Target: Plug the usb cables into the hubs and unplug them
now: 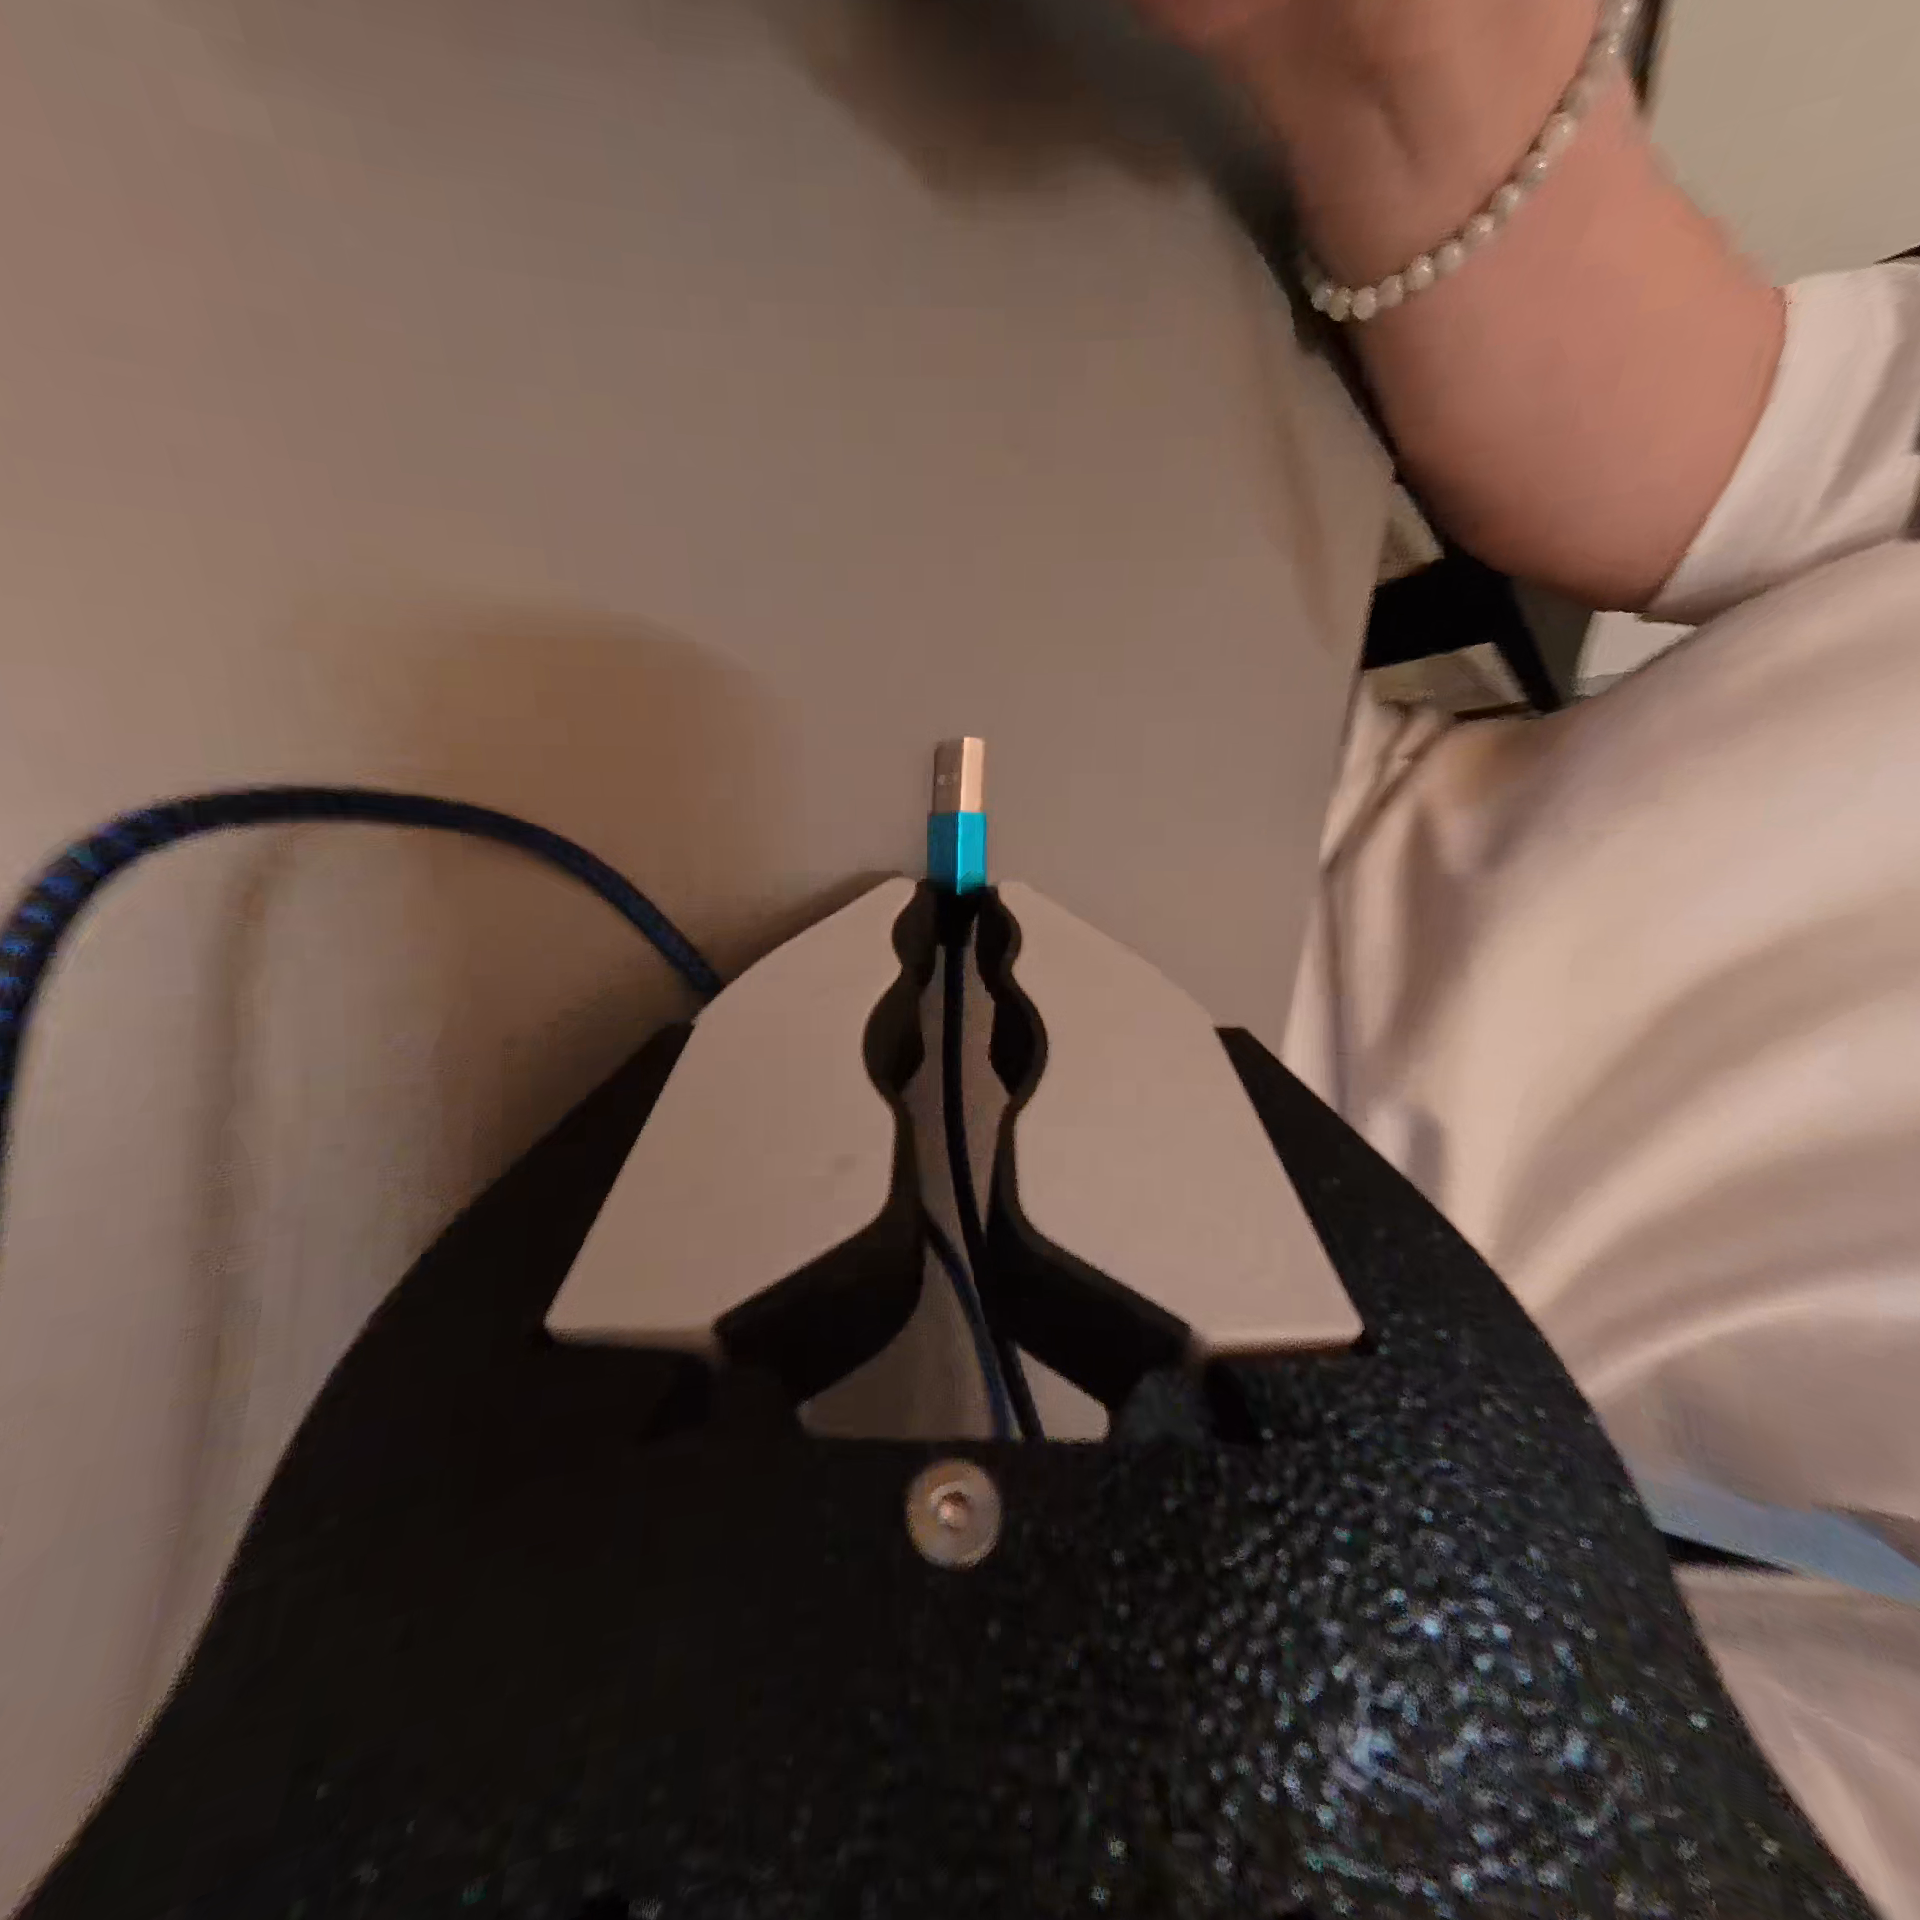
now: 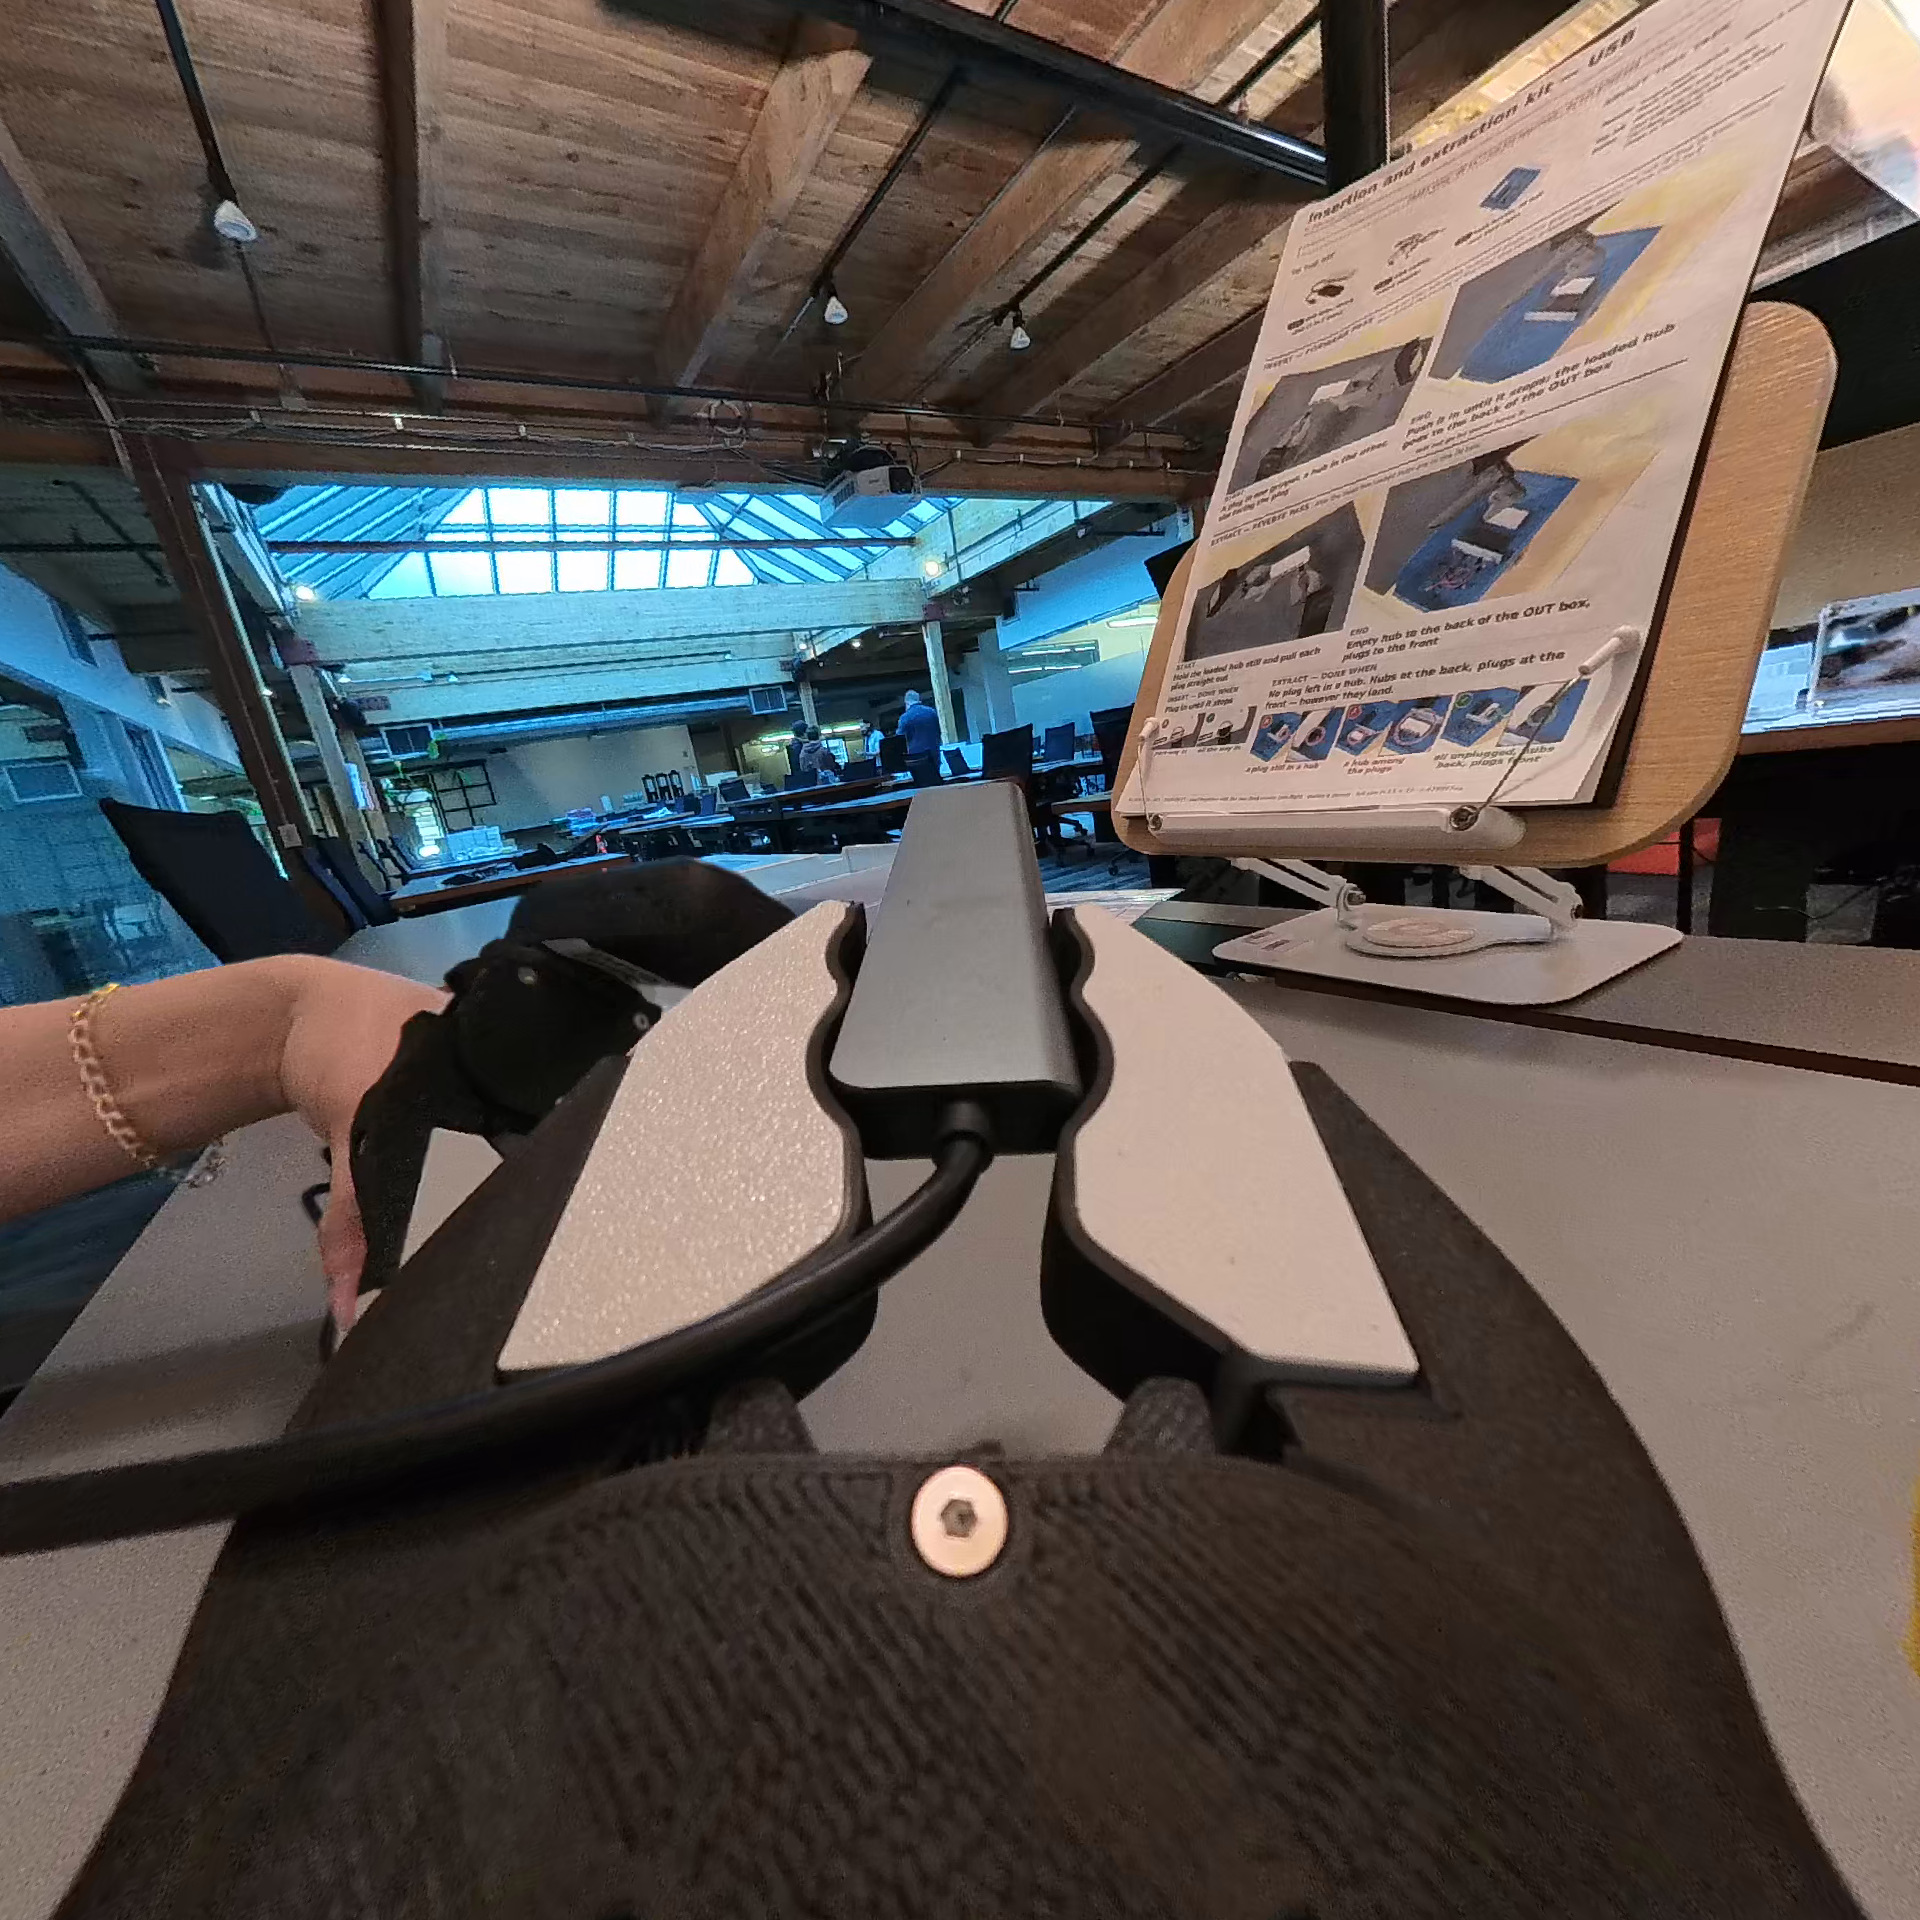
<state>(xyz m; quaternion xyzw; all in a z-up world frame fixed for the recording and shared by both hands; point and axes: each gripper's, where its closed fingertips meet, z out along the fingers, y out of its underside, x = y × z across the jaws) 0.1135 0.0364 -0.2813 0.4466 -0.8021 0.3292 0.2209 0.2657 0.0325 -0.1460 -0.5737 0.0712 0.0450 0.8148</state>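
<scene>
Grey tabletop point(image 2: 1621, 1195) lies under both tools, with an open wood-ceilinged office beyond. Nearest in the right wrist view, the right gripper point(image 2: 958, 935) is clamped on a dark grey USB hub point(image 2: 961, 935), its long axis pointing forward and slightly up, its black lead point(image 2: 727, 1340) trailing back left. Farther right stands an instruction sheet point(image 2: 1455, 468) on a wooden stand point(image 2: 1725, 644). The left gripper point(image 1: 958, 891) pinches a blue braided USB cable point(image 1: 260, 805) just behind its teal plug point(image 1: 958, 821), metal tip pointing straight ahead.

The right gripper point(image 2: 961, 997) clamps a dark grey hub point(image 2: 961, 935) lengthwise above the table point(image 2: 1610, 1195).
</scene>
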